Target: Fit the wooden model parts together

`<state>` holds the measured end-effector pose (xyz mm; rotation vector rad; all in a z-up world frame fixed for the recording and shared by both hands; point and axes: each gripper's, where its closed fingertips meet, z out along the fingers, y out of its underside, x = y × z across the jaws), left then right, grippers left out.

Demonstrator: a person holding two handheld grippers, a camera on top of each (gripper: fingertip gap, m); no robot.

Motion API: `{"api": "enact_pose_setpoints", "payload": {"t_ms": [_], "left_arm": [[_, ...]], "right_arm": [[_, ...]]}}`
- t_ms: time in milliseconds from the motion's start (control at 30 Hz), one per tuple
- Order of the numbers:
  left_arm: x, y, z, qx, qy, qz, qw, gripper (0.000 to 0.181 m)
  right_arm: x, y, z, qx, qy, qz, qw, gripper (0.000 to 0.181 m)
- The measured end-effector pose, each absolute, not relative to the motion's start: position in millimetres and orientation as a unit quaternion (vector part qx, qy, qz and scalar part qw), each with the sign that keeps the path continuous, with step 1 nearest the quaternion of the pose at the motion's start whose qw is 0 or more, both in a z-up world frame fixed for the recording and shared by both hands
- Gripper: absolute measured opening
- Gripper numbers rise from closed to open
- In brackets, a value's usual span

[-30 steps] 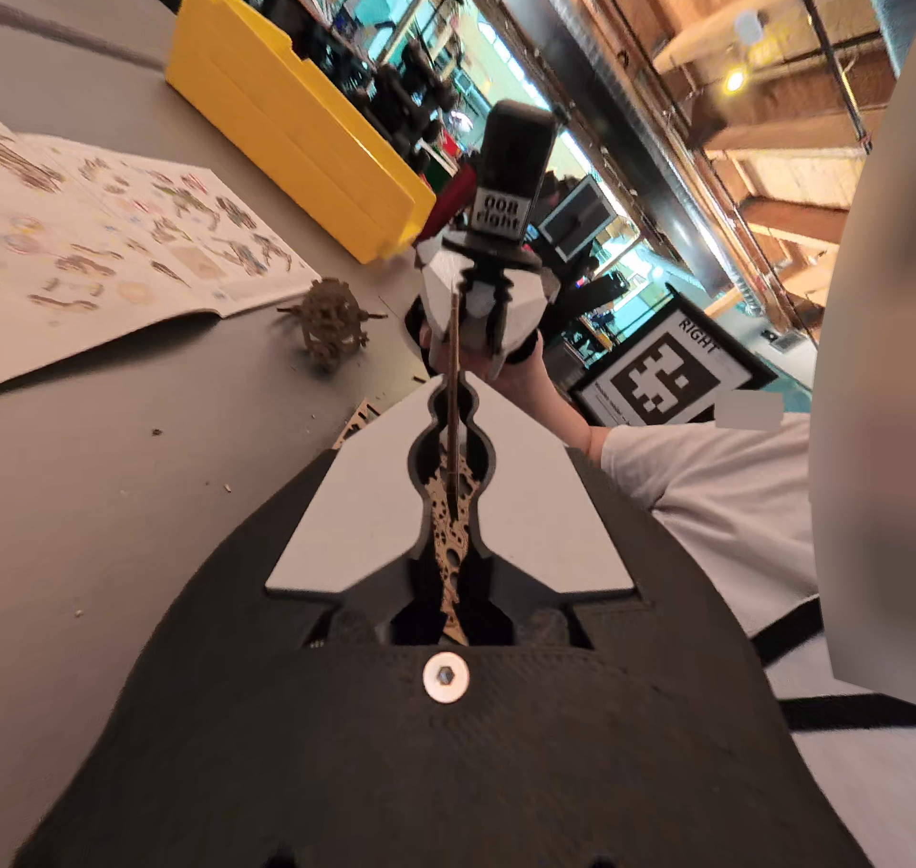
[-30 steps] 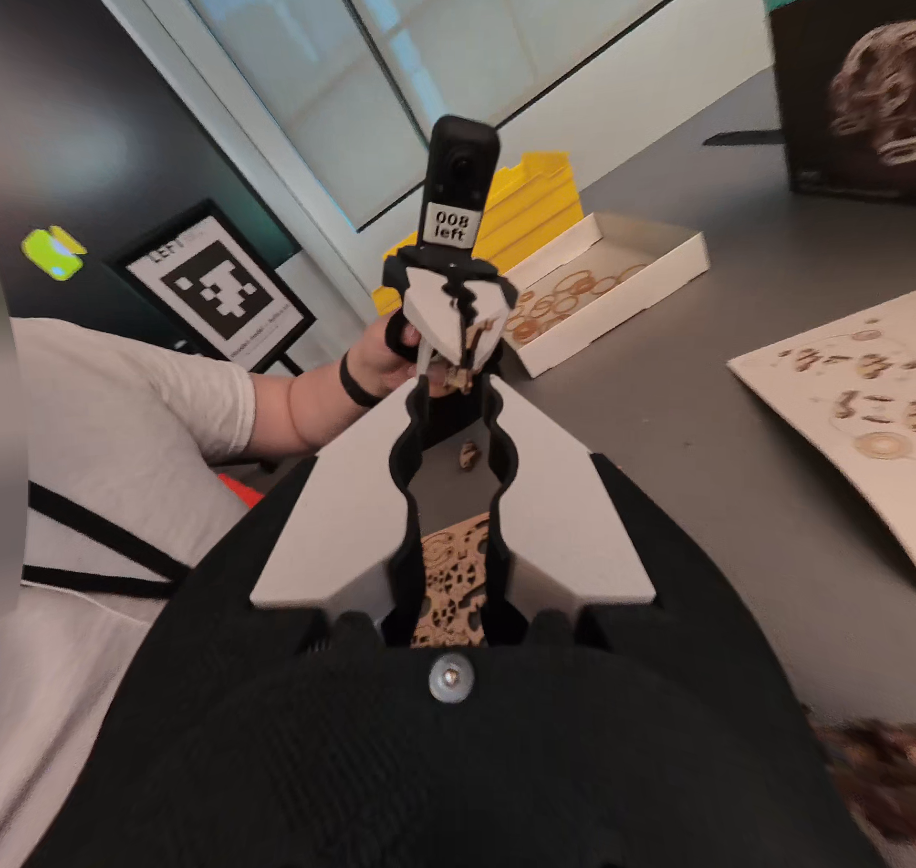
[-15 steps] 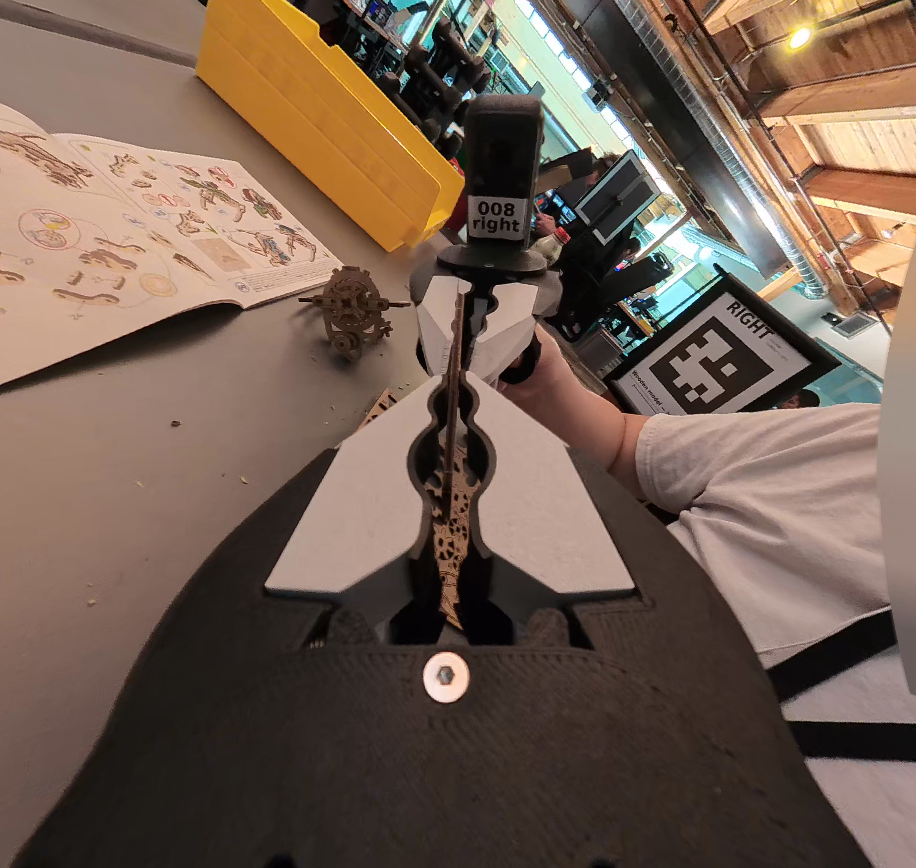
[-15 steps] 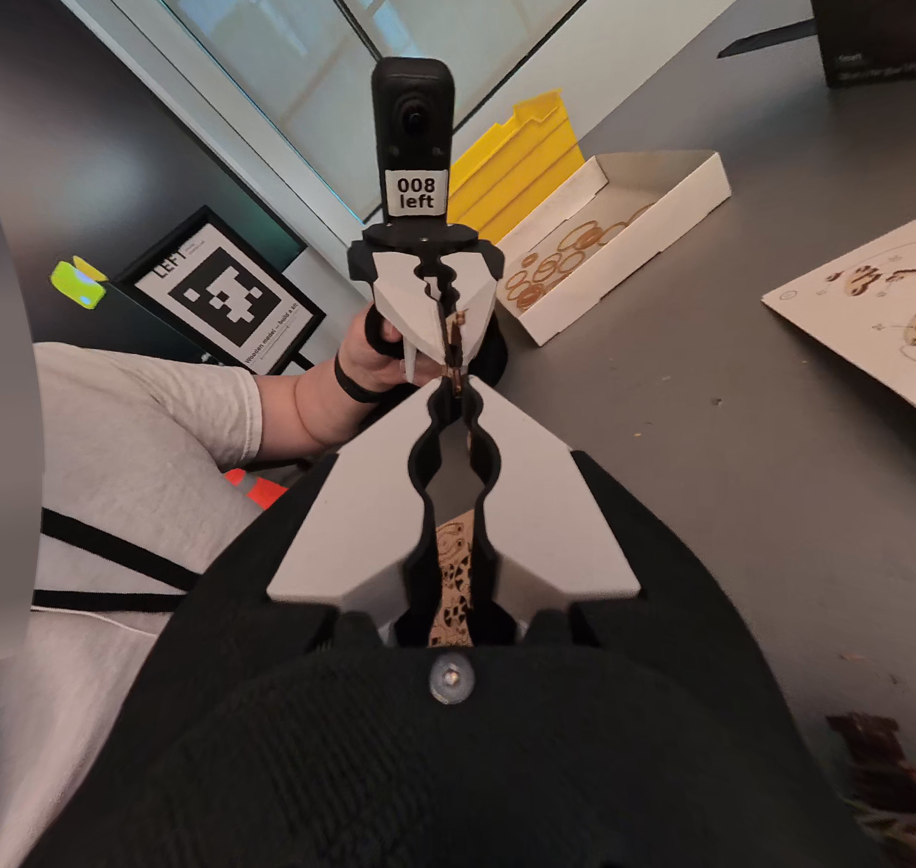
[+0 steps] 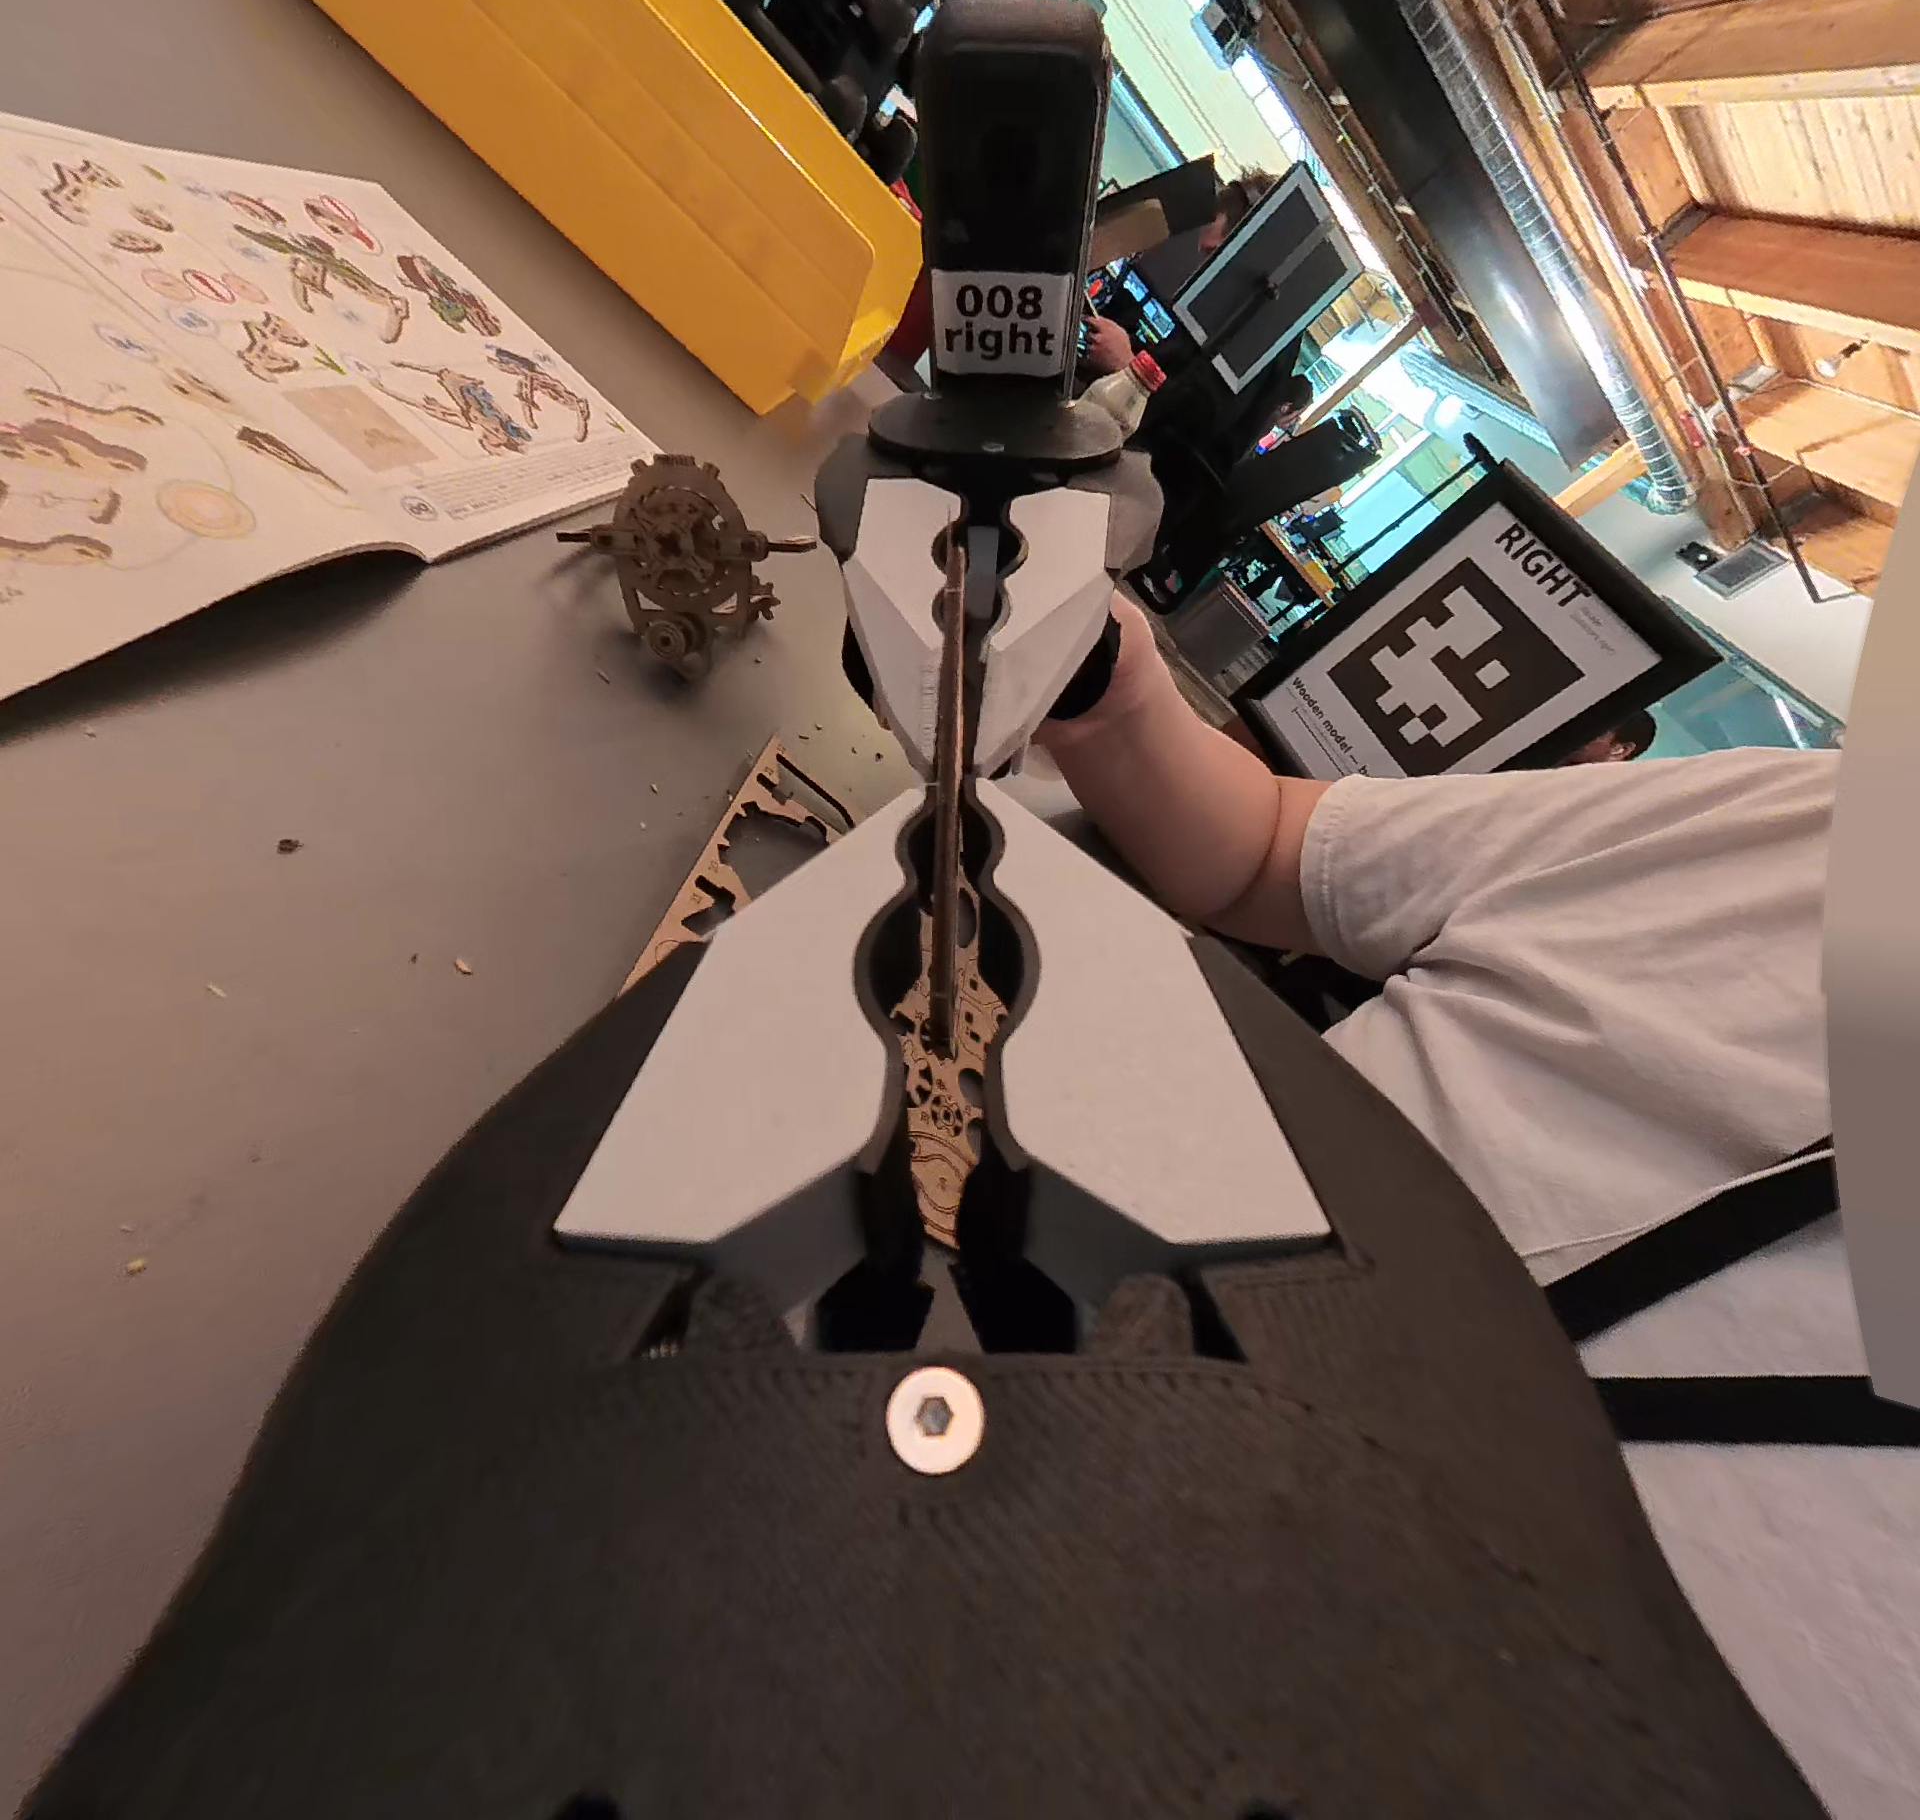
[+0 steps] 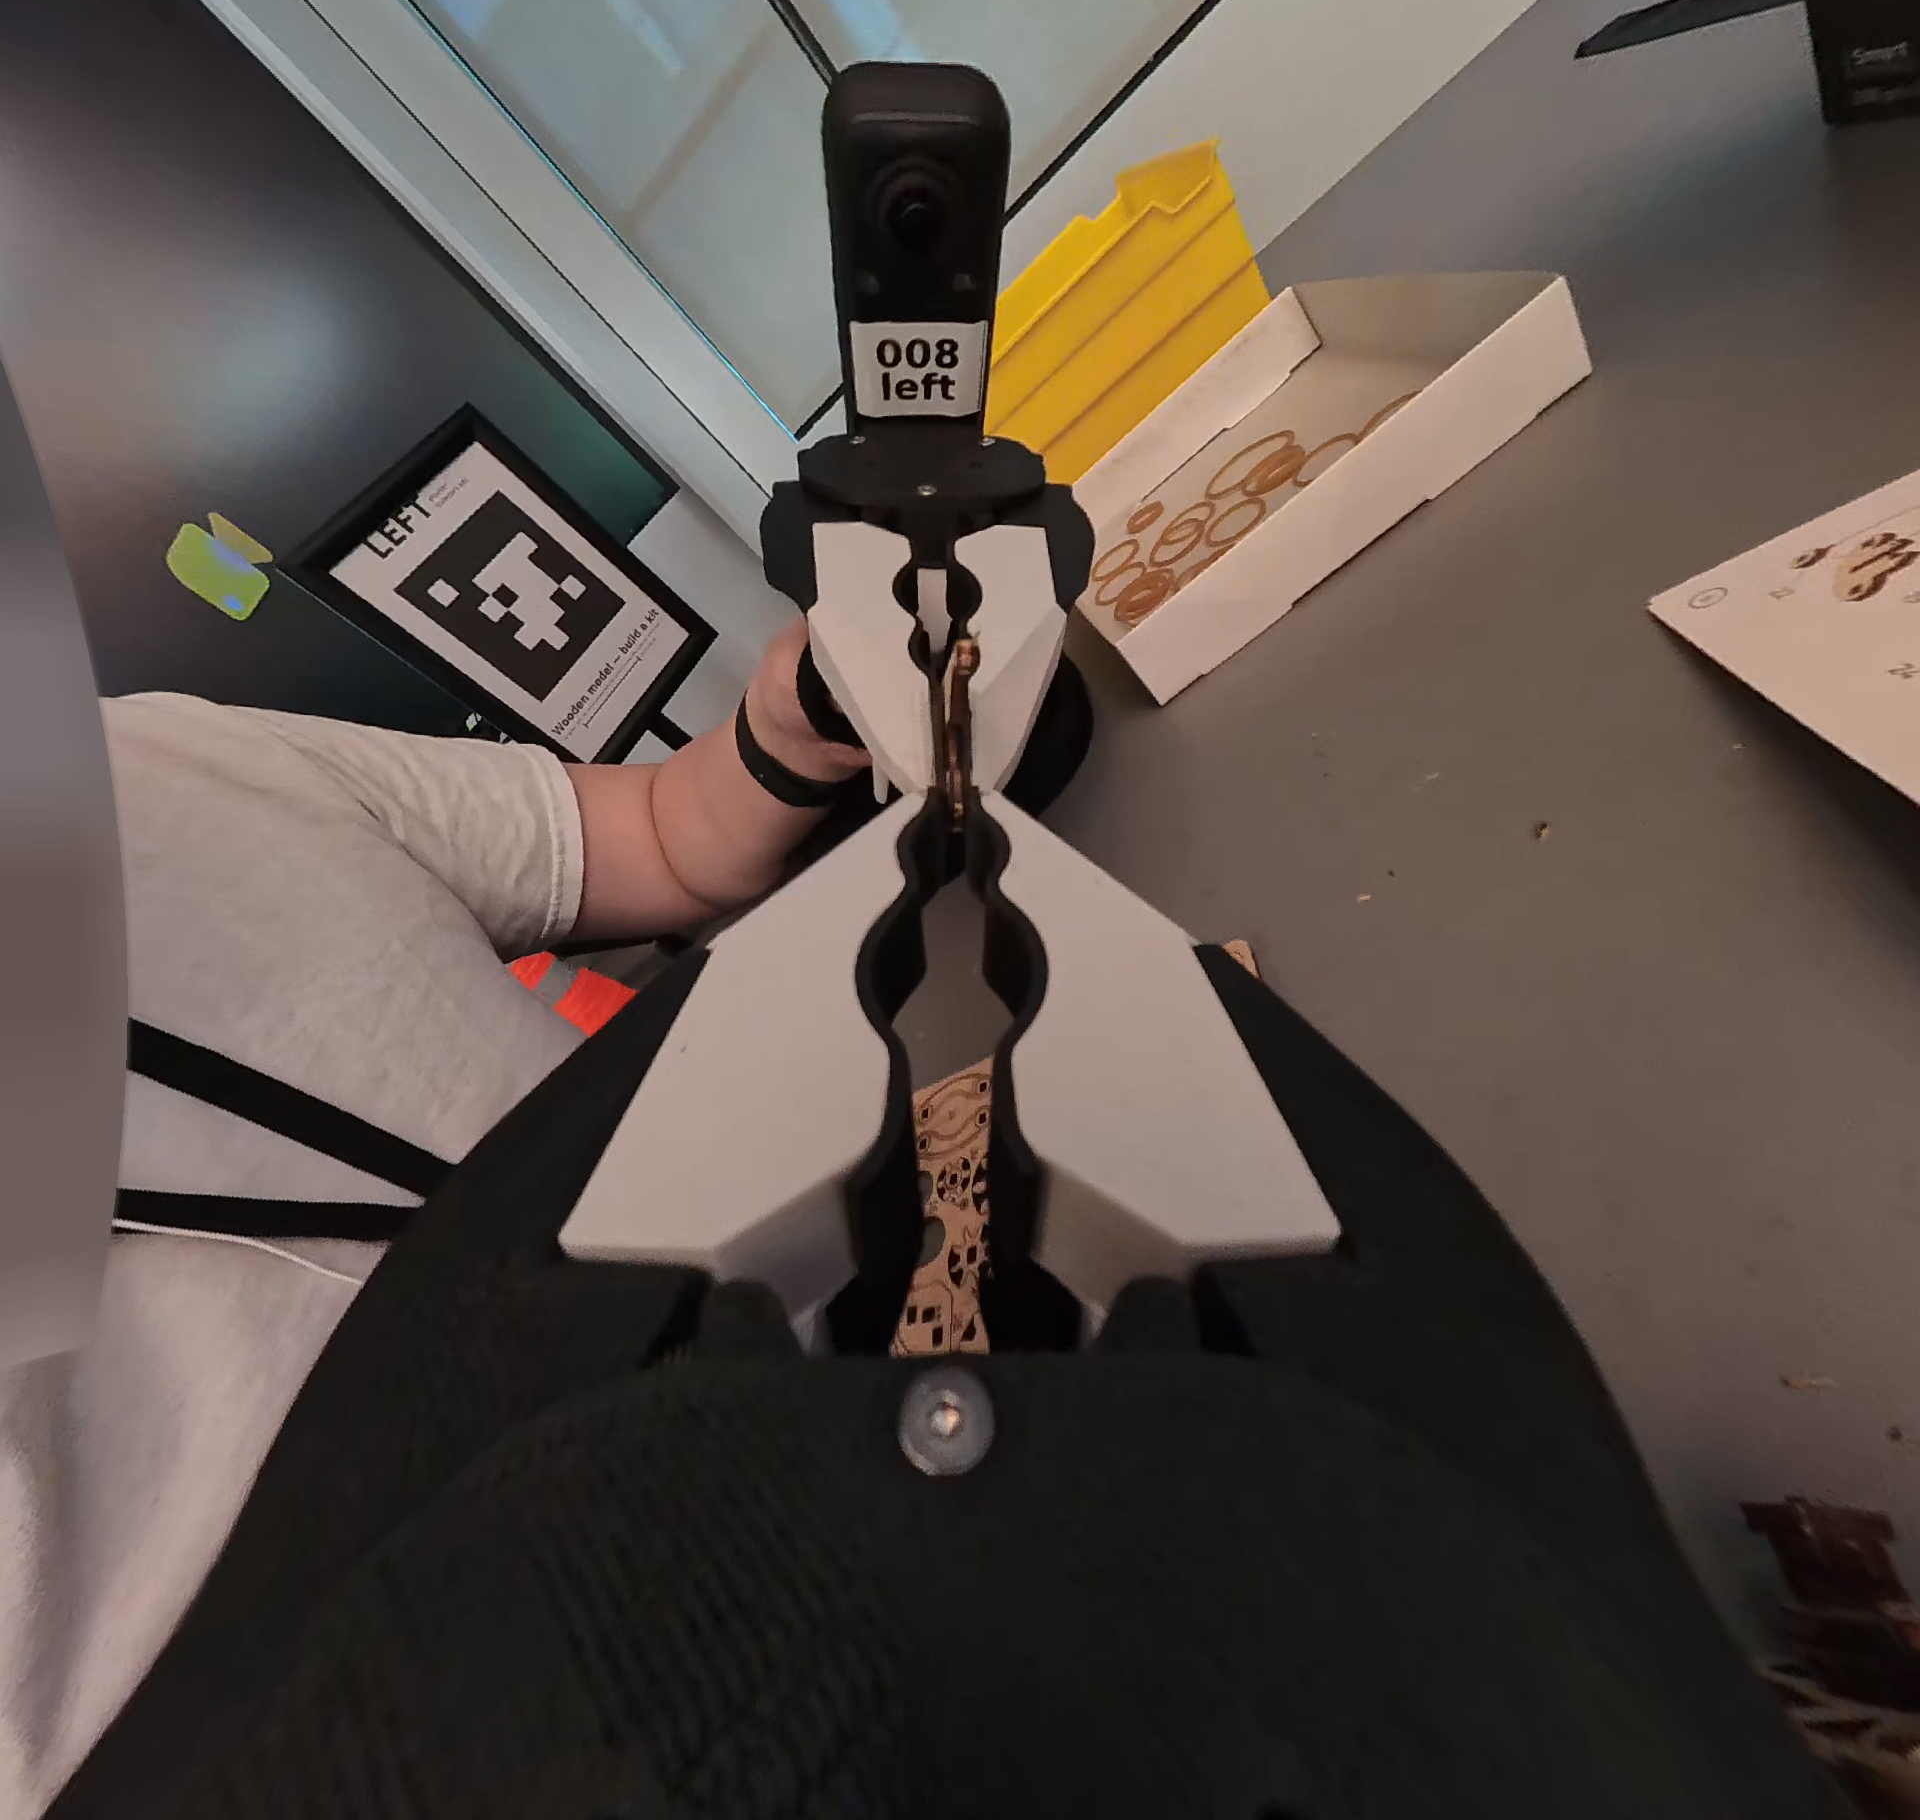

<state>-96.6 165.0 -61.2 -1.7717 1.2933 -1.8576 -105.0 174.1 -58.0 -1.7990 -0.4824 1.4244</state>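
both pairs of jaws are nearly together, tip to tip above a grey table. the left gripper (image 5: 943,814) is clamped on a thin wooden part (image 5: 945,783), seen edge-on as a dark strip running toward twelve o'clock. in the right wrist view the right gripper (image 6: 951,814) has its tips pinched on the end of that same part (image 6: 954,731), which pokes out of the left gripper's jaws opposite.

to do this step well, it seems wise to keep the two grippers in one straight line, hold the piece firmly without twisting it, and press slowly, since thin cut wood looks likely to snap if bent.

below the grippers lies a flat wooden sheet (image 5: 940,1136) of cut-out parts. in the left view, a small built gear assembly (image 5: 681,565) stands at eleven o'clock, beside an open instruction booklet (image 5: 260,368) at ten o'clock. a yellow bin (image 5: 623,129) sits beyond, toward twelve o'clock. in the right view, a white cardboard tray (image 6: 1351,523) holding rubber bands (image 6: 1195,534) lies at two o'clock. wood crumbs dot the table (image 5: 260,939). a framed marker sign (image 6: 509,596) stands at ten o'clock, before large windows.
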Motion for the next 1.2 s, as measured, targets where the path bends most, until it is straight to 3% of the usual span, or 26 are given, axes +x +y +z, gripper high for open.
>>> {"api": "enact_pose_setpoints", "payload": {"t_ms": [667,900,1200], "left_arm": [[-96.6,164.0,-64.6,-0.615,0.461,-0.624,0.14,0.0],[-95.1,156.3,-76.2,-0.624,0.463,-0.622,0.096,0.0],[-95.8,158.4,-88.3,-0.656,0.471,-0.581,0.104,0.0]], "right_arm": [[-102.8,173.9,-61.6,-0.715,-0.169,0.572,0.366,0.001],[-100.0,173.0,-65.4,-0.733,-0.178,0.544,0.368,0.001],[-99.4,175.9,-79.9,-0.767,-0.208,0.474,0.379,0.003]]}}
